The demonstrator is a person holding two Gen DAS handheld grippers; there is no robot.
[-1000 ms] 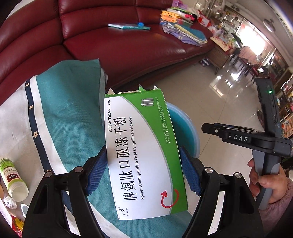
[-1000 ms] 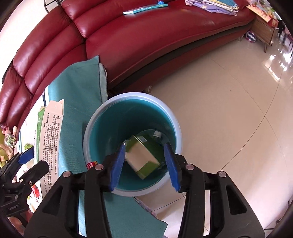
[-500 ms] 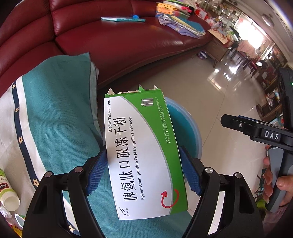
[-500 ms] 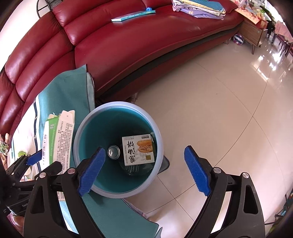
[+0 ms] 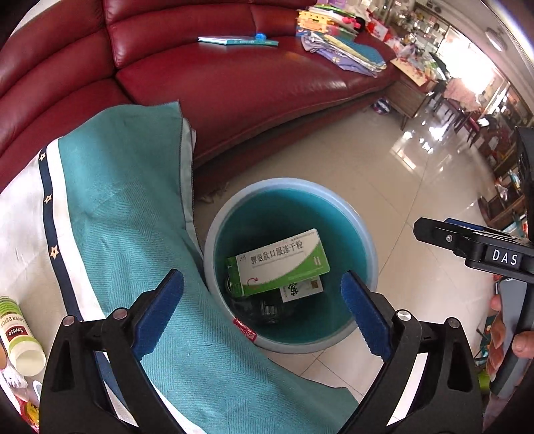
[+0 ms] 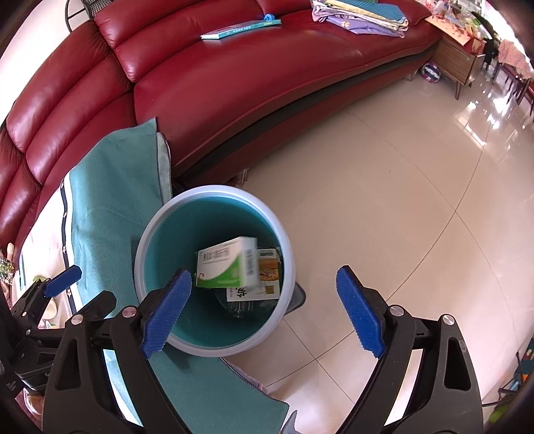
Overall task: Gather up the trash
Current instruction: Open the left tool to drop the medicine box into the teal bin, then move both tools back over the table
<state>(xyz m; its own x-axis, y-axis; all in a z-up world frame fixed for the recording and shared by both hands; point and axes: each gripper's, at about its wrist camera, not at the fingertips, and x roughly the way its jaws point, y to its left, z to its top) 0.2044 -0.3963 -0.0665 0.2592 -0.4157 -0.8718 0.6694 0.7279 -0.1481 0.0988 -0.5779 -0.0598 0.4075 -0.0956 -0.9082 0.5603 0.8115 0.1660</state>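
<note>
Below my two grippers, at the centre of both views, stands the bin, round, pale-rimmed and teal inside, on a tiled floor. Inside it the green box lies tilted on top of a second carton, with a dark can partly hidden beneath; all three sit at the bottom, apart from either gripper.

Left gripper: I see its jaws opening, blue pads spread wide to either side of the bin mouth, nothing between them. Right gripper: released, pads wide apart, nothing between them, poised over the bin's 5 o'clock rim. In the left view the right gripper's black body, marked DAS, enters at 3 o'clock, with a hand on its grip.

From 7 to 11 o'clock of the bin a teal cloth with a white and navy border drapes over a surface, its edge touching the bin wall. At 8 o'clock in the left view a bottle lies on that cloth. From 10 to 1 o'clock runs a red sofa, carrying a thin book and a stack of folded fabrics.
</note>
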